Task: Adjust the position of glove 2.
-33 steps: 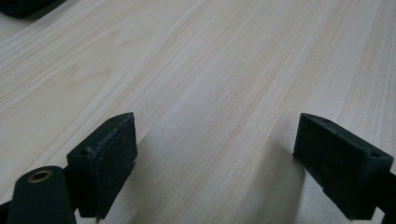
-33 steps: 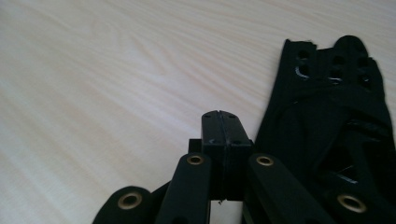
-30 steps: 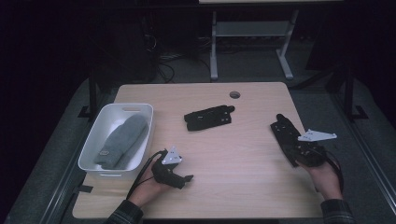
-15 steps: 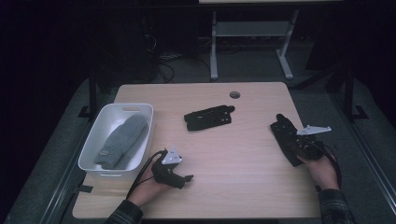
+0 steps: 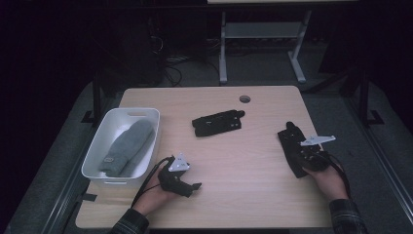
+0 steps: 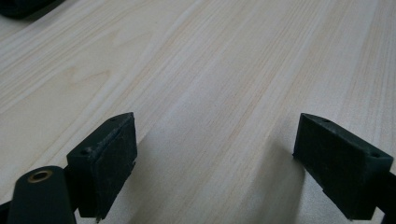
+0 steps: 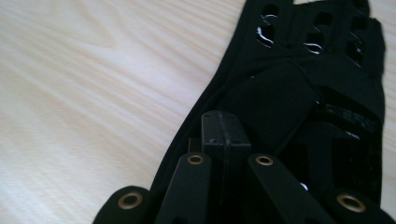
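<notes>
While resting low, the right gripper [image 7: 223, 128] lies over the black glove [image 7: 322, 93].

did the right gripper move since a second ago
Yes. In the high view the right gripper has slid slightly toward the table's near edge, lower over the black glove beneath it.

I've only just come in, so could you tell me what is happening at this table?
A person works two handheld claws over a light wooden table. The right claw is shut, its tip over a black fingerless glove lying near the right edge. The left claw rests open on bare wood. A second black glove lies mid-table, and a grey knitted mitten sits in a white plastic tub.
</notes>
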